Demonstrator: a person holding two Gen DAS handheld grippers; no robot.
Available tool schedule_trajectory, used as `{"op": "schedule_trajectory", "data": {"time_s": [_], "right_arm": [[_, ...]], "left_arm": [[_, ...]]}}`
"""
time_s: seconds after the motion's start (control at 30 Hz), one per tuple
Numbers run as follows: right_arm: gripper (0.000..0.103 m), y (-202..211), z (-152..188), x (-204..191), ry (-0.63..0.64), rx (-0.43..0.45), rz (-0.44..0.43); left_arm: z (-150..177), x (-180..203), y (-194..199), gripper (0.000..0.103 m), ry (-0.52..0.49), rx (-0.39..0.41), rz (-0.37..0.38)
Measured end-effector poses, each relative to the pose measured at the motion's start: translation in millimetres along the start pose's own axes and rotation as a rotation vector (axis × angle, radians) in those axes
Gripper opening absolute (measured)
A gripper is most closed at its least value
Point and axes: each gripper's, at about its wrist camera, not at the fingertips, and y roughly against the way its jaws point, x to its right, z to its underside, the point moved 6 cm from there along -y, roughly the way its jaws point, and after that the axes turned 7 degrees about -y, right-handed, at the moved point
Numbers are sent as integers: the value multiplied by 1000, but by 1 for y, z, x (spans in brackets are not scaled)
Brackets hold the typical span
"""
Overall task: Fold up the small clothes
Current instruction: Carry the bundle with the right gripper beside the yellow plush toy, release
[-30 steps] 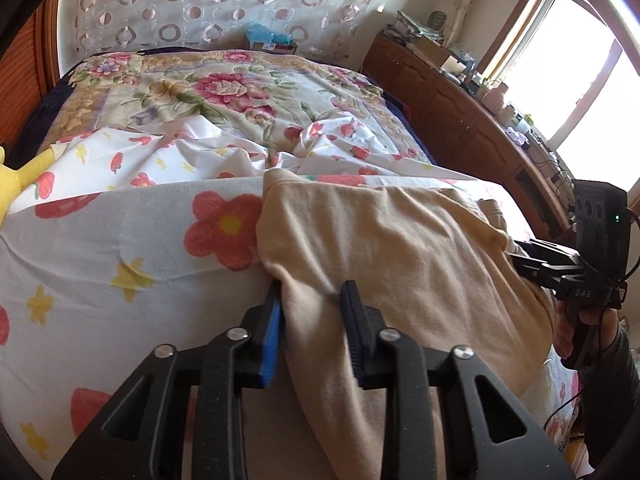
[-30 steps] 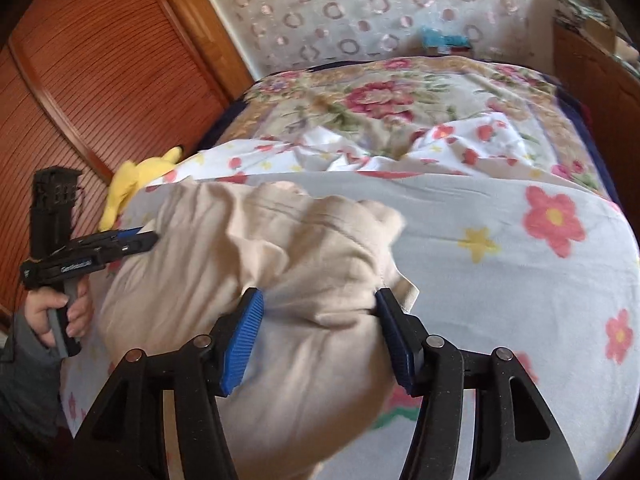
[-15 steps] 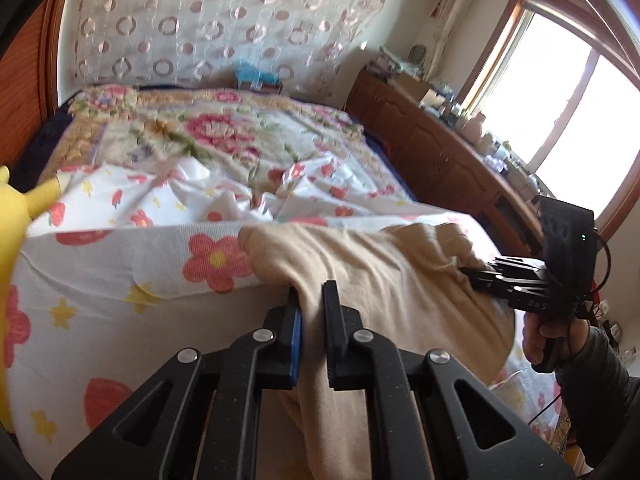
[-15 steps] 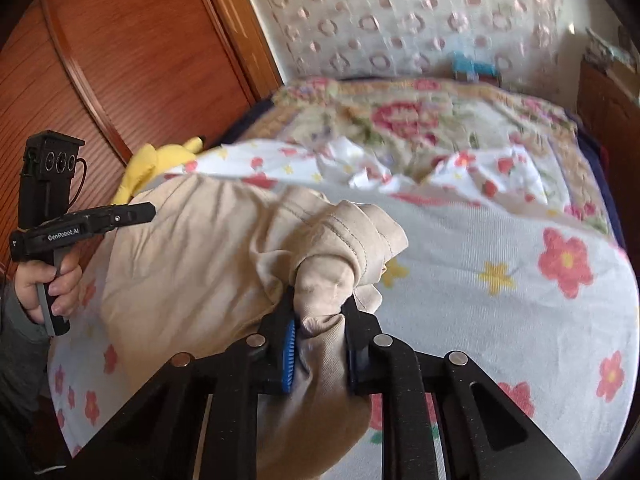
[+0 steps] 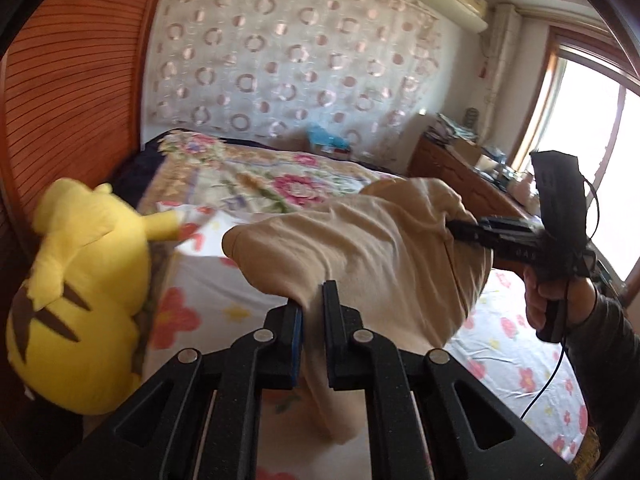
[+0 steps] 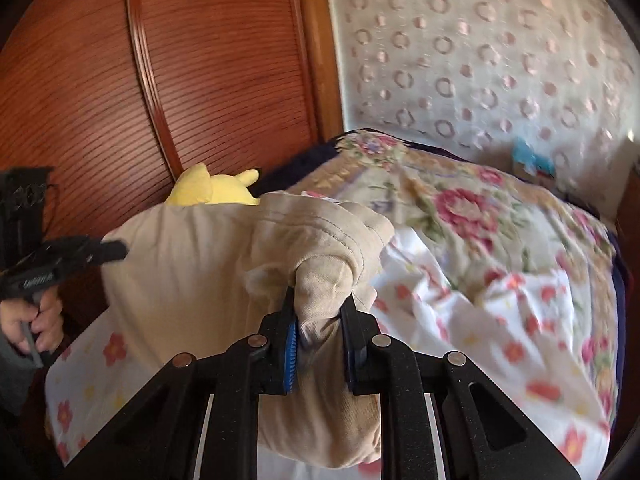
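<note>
Very little writing is showing clearly. To the right of the beige garment (image 5: 360, 248), the dark side of the right gripper (image 5: 450, 226) is carrying a few small pale letters. They are looking like "DAS", but motion blur is leaving that reading uncertain. To the left of the beige garment in the right wrist view, the side of the left gripper (image 6: 120, 250) is bearing a short white wordmark, and it is coming out too smeared to read.
</note>
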Motion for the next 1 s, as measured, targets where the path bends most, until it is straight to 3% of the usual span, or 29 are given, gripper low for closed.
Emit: {"op": "schedule_trajectory", "data": {"time_s": [0.23,0.4,0.6,0.7,0.77,0.83,1.0], "right_arm": [[17,-96,-48,-43,97,-54,-35],[17,-133,-66,-69,180,-52,-77],[17,-152,-65,-64,199,-79,-20],[17,-154,-65,-46,150,-87,10],[17,-154,-63,-40,140,-90,30],[17,-154,-61,-36,126,-91,44],[17,-152,-58,-38,109,-82,24]], "left_arm": [[34,-44,23,4,96,49,-96],[56,-64,14,3,162,23,-94],[65,-64,-2,4,162,-44,-60],[67,-66,-17,22,202,-94,-18],[71,-70,-24,31,222,-116,-29],[74,-75,-33,33,238,-160,-72],[74,-77,-55,36,298,-200,-37]]}}
